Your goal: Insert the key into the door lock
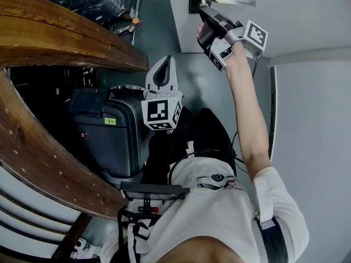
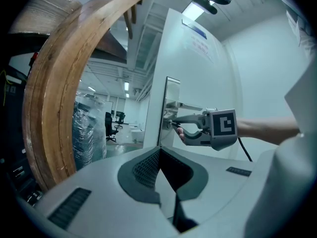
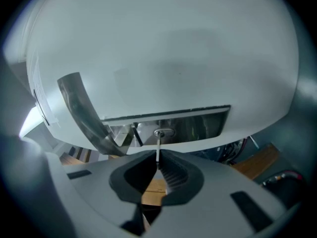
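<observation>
The key (image 3: 158,150) is pinched between the pressed-together tongs of the right gripper (image 3: 157,165). In the right gripper view we see its thin blade run straight from the tong tips at 6 o'clock toward 12 o'clock. Its long axis is in line with the tongs, and its tip meets the oval lock cylinder (image 3: 160,132). We cannot tell how deep it sits. The cylinder is set in a shiny metal lock plate (image 3: 203,123) on the white door (image 3: 173,58), and the lever handle (image 3: 81,110) curves away toward 10 o'clock.

In the left gripper view we see the same gripper from the side. It lies level and points toward 9 o'clock at the plate on the door's edge, just under the lever.

In the head view the right gripper (image 1: 203,11) is at 12 o'clock, with its nose against the lock. The person's right arm (image 1: 249,114) stretches nearly straight from the shoulder at 5 o'clock up to it.

The left gripper (image 1: 163,62) hangs at the picture's middle, well apart from the door and pointing toward 12 o'clock. Its marker cube (image 1: 160,113) is below it. Its tongs (image 2: 159,151) are pressed together with nothing between them.

A dark machine (image 1: 109,130) sits at 9 o'clock beneath a curved wooden beam (image 1: 60,37).
</observation>
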Motion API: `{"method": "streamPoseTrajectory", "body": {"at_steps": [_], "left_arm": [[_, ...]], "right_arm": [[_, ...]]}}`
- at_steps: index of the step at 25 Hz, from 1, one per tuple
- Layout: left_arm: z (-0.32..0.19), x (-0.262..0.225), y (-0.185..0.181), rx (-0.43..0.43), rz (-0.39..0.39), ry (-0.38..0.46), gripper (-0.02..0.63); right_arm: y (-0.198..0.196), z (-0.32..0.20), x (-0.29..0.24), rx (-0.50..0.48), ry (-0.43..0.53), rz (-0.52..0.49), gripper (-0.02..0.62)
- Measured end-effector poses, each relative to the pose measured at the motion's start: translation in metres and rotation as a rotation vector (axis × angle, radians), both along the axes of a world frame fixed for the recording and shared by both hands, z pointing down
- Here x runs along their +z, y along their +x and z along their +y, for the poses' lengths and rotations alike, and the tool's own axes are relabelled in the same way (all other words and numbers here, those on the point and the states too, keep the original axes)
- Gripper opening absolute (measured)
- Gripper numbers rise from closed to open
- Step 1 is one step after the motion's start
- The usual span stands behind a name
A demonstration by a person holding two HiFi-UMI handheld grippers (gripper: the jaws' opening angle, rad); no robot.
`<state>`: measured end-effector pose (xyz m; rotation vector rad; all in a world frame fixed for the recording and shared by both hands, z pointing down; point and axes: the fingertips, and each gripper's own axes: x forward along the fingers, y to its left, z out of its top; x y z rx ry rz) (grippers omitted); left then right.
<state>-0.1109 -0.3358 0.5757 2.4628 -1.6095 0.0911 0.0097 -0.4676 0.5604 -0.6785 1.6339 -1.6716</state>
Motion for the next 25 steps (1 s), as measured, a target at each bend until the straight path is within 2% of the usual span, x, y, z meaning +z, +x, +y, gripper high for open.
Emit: {"method": "streamPoseTrajectory", "body": {"at_steps": [5, 10, 15, 21, 25], "left_arm": [[0.0, 0.007, -0.003, 0.002, -0.001, -0.017, 0.002], [0.002, 0.011, -0.003, 0.007, -0.006, -0.024, 0.002], [0.005, 0.017, -0.006, 0.004, -0.008, -0.04, 0.002], [0.007, 0.016, -0.012, -0.006, -0.004, -0.069, 0.002], [0.006, -0.004, -0.011, -0.003, -0.009, -0.077, 0.002]], "right_arm": [[-0.001, -0.007, 0.0, -0.012, 0.007, -0.026, 0.028], [0.0, -0.013, 0.0, -0.026, 0.007, -0.008, 0.028], [0.003, -0.017, -0.001, -0.001, 0.038, -0.023, 0.028], [-0.001, 0.009, 0.006, -0.027, 0.071, 0.081, 0.067], [-0.002, 0.041, -0.013, -0.019, 0.155, 0.224, 0.072]]}}
